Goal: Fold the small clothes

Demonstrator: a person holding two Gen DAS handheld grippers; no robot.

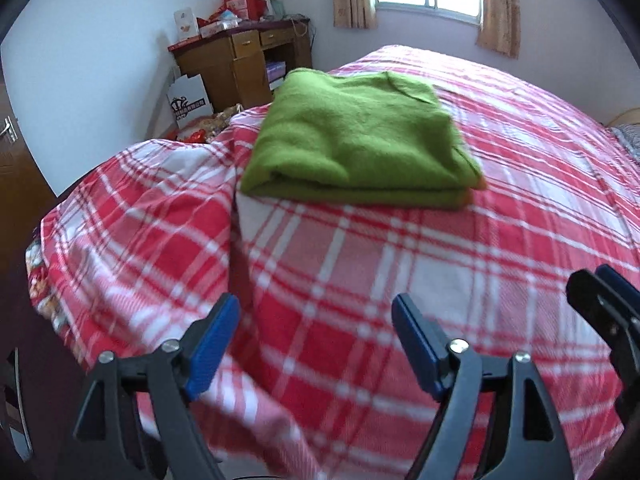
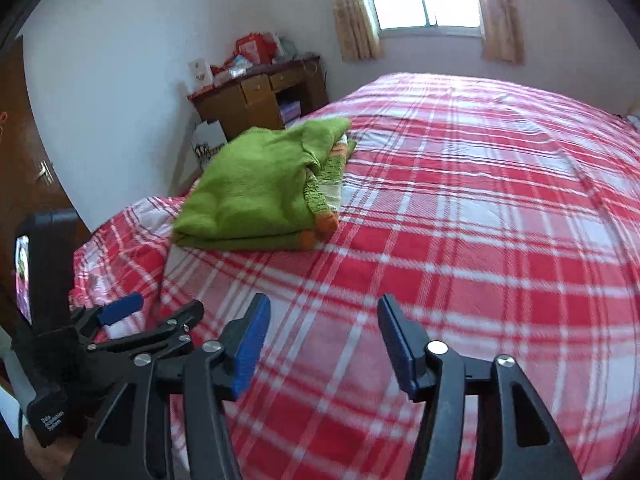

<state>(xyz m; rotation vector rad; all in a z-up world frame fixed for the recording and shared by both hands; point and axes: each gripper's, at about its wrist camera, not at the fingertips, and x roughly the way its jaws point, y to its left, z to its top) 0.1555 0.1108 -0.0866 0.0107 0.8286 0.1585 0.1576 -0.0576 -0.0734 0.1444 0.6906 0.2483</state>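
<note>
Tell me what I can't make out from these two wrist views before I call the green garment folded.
- Green garment: far edge and underside hidden by its own bulk, both views.
- Striped layer with orange trim: extent hidden under the green top layer; right view only.
- Items on the wooden desk: too small and blurred, both views.
- Bed's right end: cut off by the fisheye edge.
- Left tongs and right tongs: open, empty.

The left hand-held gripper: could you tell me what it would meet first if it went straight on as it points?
Probably the bedspread: the open left hand-held gripper points over it towards the sweater, though depth is unclear.
</note>
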